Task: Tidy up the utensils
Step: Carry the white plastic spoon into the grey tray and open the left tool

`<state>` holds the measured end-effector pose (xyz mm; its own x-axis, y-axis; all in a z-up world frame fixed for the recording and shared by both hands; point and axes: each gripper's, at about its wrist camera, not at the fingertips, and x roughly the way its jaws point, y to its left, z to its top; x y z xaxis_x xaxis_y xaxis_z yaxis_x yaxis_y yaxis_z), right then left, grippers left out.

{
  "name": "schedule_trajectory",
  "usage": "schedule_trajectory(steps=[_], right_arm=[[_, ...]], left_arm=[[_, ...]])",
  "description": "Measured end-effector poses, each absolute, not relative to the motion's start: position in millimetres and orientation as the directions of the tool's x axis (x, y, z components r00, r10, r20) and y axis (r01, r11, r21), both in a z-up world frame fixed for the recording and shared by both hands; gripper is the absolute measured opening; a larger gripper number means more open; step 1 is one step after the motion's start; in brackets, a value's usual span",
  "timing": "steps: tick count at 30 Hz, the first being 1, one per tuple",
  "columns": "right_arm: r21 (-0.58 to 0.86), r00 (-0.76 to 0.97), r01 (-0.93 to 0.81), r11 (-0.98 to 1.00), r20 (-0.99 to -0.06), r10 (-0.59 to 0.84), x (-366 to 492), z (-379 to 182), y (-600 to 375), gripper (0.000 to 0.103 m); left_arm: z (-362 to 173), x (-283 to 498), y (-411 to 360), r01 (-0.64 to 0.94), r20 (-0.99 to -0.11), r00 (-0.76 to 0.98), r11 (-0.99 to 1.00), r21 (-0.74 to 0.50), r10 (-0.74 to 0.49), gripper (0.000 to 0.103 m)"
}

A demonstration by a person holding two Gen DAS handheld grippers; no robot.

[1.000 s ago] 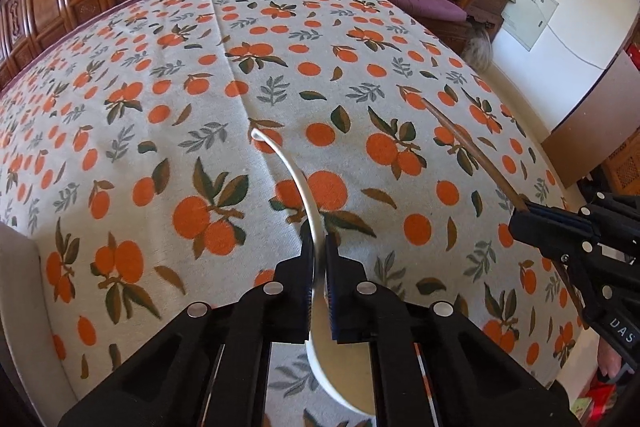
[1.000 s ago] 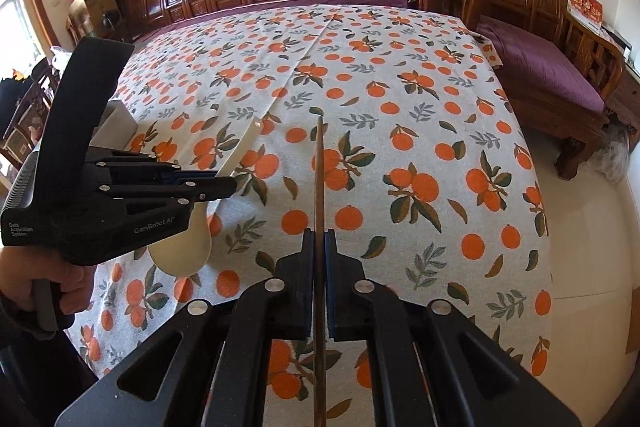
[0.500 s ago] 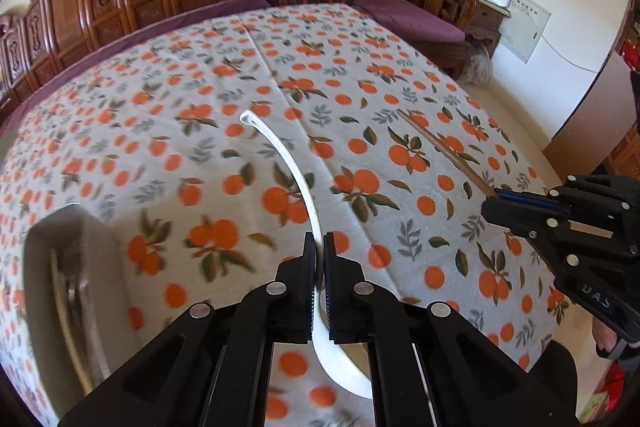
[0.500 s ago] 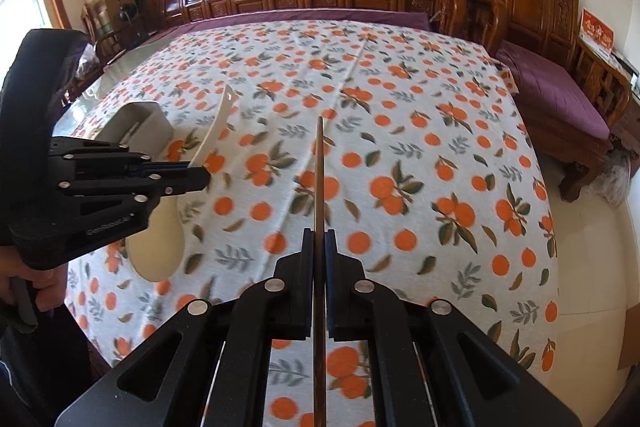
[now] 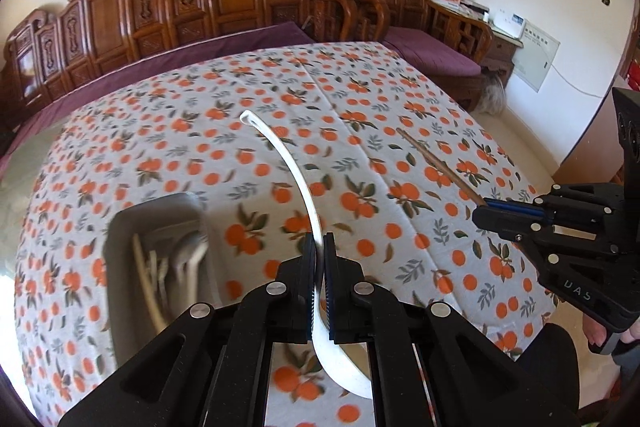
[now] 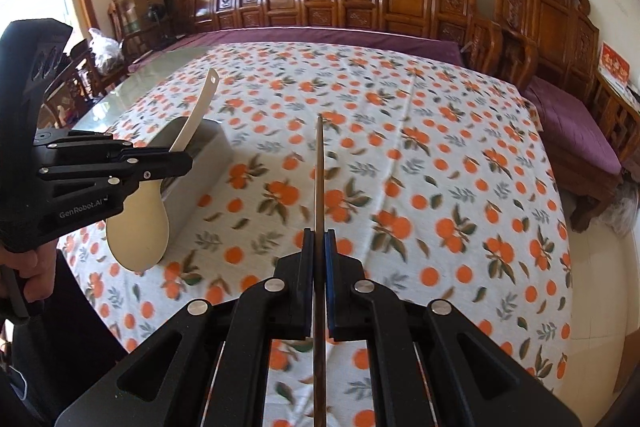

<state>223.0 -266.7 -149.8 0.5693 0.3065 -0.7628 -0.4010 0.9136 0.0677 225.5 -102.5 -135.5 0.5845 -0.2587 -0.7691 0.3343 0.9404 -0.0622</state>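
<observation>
Your left gripper (image 5: 319,247) pinches a white rice paddle (image 5: 298,187) by the lower part of its curved handle; the handle arcs up and away from the pads while the broad blade hangs below, under the jaws. Your right gripper (image 6: 319,247) is clamped on a thin brown chopstick (image 6: 319,171), which runs straight out ahead between the pads and also trails back beneath them. Both utensils are held in the air above the orange-print tablecloth (image 6: 440,155). On the cloth to your left sits a grey utensil tray (image 5: 120,227) with several pale, blurred utensils lying inside. From the right wrist view, the paddle's blade hangs just in front of that tray.
</observation>
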Motion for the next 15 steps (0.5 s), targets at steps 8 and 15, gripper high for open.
schedule_trajectory(steps=[8, 15], right_arm=[[0.065, 0.561, -0.443, 0.894, -0.758, 0.332, 216, -147, -223, 0.006], [0.061, 0.550, -0.464, 0.884, -0.762, 0.341, 212, -151, -200, 0.006]], left_arm=[[-129, 215, -56, 0.292, -0.757, 0.606, 0.954, -0.074, -0.244, 0.003], [-132, 216, -23, 0.256, -0.756, 0.614, 0.963, -0.080, -0.226, 0.003]])
